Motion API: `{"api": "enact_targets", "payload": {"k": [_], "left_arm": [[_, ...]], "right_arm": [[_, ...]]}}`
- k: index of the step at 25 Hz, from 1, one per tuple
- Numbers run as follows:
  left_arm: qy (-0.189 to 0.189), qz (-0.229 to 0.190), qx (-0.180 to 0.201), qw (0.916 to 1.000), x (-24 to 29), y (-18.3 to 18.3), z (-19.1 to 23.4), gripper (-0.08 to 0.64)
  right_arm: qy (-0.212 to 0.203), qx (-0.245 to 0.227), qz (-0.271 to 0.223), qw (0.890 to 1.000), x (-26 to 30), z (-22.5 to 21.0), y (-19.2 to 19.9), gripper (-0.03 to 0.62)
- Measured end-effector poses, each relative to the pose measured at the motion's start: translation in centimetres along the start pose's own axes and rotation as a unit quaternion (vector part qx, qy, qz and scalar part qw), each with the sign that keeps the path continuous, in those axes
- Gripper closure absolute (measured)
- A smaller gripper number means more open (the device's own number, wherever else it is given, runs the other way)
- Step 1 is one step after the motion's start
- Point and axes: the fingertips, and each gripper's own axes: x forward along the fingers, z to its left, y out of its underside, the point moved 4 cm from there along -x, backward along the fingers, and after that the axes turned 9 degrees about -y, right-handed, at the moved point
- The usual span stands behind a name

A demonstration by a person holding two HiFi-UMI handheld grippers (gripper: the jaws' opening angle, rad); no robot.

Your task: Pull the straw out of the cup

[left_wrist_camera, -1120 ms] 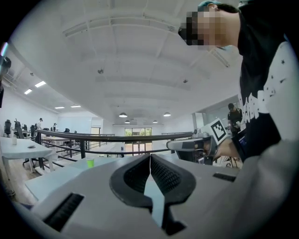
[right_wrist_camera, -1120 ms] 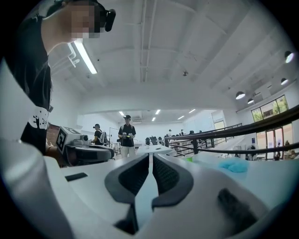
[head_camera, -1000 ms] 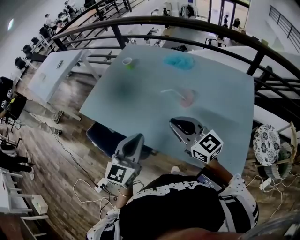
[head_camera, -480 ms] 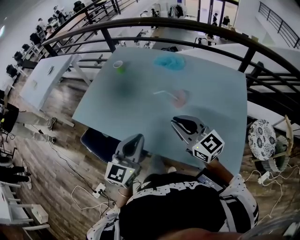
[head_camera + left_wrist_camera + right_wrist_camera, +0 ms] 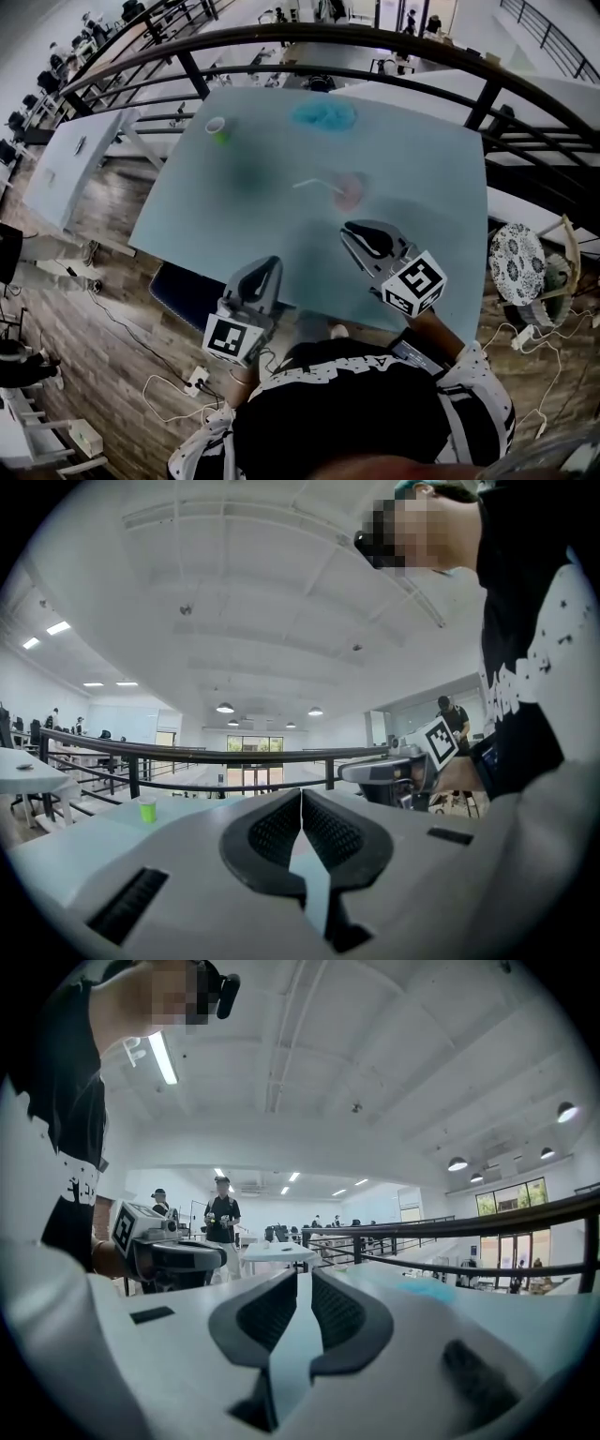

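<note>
Matt plastic left gripper (image 5: 300,799); smooth table (image 5: 422,187); wood-plank floor (image 5: 94,309); metal railing (image 5: 281,36)

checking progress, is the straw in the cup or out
In. The straw stands in the pink cup on the table, its free end slanting out to the left.

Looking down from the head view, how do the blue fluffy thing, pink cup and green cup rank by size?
1. blue fluffy thing
2. pink cup
3. green cup, only slightly smaller; it sits farther away, so that ranking is unsure.
</note>
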Motion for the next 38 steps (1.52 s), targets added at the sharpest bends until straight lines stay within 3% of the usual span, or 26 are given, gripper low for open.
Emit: {"api": "enact_targets", "payload": {"k": [19,23,26,38], "left_arm": [[0.031,0.020,-0.007,0.9993,4.9,0.5,0.8,0.546],[0.030,0.026,-0.009,0.9992,5.2,0.9,1.6,0.546],[0.032,0.027,-0.010,0.9991,5.6,0.7,1.6,0.546],[0.000,0.056,-0.017,0.9983,6.2,1.5,4.2,0.546]], "right_arm": [[0.043,0.017,0.021,0.999,0.6,-4.9,1.7,0.551],[0.051,0.017,0.030,0.998,1.0,-5.4,2.0,0.503],[0.055,0.026,0.032,0.998,1.0,-5.9,2.1,0.502],[0.063,0.017,0.058,0.996,3.5,-8.7,3.9,0.502]]}}
